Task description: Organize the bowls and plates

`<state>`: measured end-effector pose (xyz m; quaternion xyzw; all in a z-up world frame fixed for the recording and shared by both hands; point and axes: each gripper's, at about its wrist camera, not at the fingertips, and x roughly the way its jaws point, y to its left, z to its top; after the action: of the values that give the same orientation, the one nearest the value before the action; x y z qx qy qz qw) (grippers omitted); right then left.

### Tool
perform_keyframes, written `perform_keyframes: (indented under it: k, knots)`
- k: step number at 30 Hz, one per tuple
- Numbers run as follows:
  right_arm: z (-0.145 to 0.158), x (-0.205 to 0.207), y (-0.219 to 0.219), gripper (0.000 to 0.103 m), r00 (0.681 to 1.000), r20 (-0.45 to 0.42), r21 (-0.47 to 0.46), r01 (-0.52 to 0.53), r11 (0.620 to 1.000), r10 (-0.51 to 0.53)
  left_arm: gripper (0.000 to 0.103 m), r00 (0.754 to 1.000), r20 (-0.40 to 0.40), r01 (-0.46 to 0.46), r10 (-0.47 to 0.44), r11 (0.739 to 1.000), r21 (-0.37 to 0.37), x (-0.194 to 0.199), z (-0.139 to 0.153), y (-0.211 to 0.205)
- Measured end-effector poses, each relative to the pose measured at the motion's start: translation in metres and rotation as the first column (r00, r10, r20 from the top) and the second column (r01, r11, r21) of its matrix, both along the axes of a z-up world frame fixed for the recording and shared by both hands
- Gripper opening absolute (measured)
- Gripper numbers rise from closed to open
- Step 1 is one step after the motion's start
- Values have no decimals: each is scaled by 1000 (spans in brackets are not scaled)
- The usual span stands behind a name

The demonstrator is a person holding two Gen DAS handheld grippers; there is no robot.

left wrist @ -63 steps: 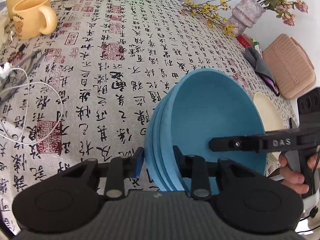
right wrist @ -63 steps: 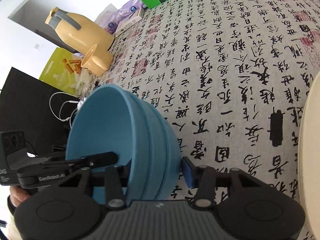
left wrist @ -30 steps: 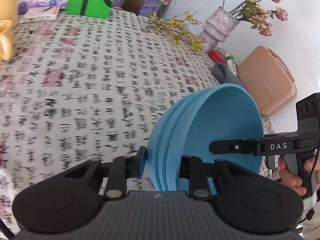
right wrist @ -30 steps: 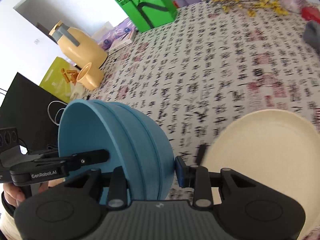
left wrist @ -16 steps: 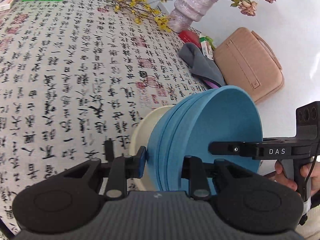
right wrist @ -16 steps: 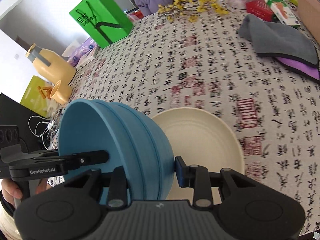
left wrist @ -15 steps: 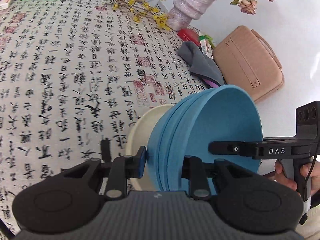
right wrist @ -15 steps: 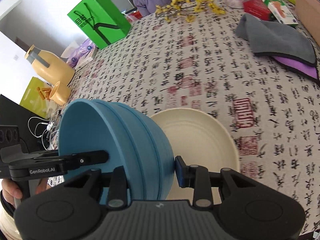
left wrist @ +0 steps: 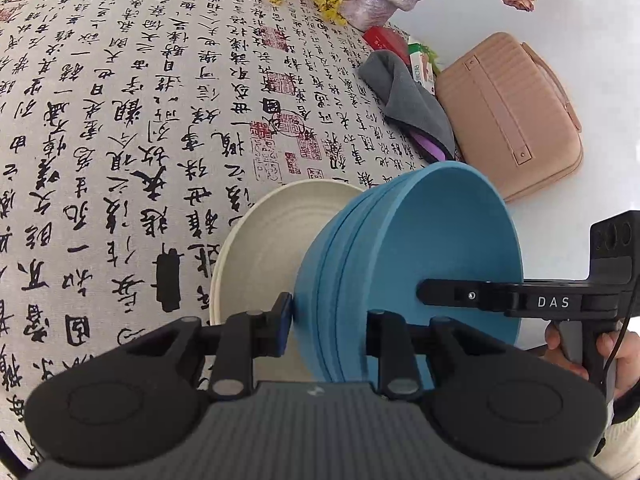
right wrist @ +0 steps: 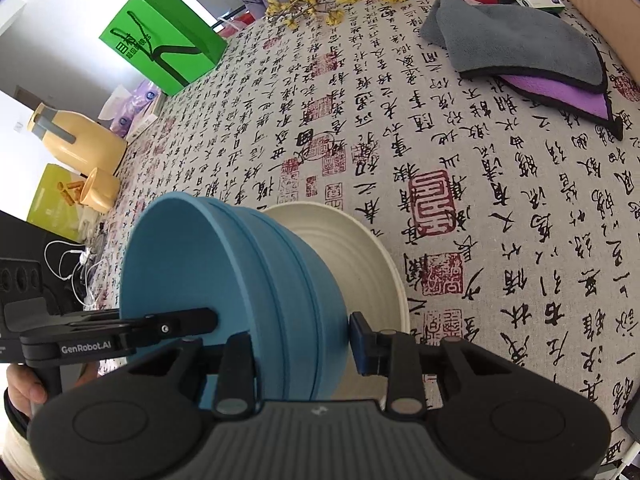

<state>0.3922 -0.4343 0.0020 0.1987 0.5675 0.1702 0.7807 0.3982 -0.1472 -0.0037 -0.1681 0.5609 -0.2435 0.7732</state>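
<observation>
Moved: you have carried the stacked blue bowls (left wrist: 420, 264) across the table (left wrist: 120, 100) to above the cream plate (left wrist: 272, 232). Left claw (left wrist: 326, 328) and right claw (right wrist: 304, 340) each clench opposite rims, sharing the load, ready for lowering.

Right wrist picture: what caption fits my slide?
Two hand-held grippers carry stacked blue bowls above a cream plate.
</observation>
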Motion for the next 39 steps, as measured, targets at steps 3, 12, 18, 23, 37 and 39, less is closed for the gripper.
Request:
perform_keyframes:
  k: [3, 12, 18, 23, 37, 39]
  knots:
    - [-3, 3, -2, 30, 1000, -2, 10, 8, 1000, -8, 27, 1000, 0, -6, 6, 1000, 1, 5, -2, -2]
    - [-13, 5, -2, 30, 999, -23, 53, 40, 998, -38, 33, 1000, 16, -9, 8, 1000, 10, 11, -2, -5]
    - [-10, 3, -2, 31, 998, -21, 44, 55, 997, -54, 48, 997, 63, -37, 35, 998, 45, 3, 1, 0]
    - [14, -7, 0, 61, 994, 106, -73, 47, 996, -39, 67, 989, 140, -56, 43, 995, 88, -8, 20, 13]
    - [98, -78, 49, 88, 801, 586, -357, 119, 927, 122, 103, 674, 736, -347, 64, 907, 240, -111, 82, 43]
    - [98, -96, 64, 89, 730, 665, -391, 163, 906, 155, 103, 630, 768, -403, 111, 893, 202, -126, 80, 48]
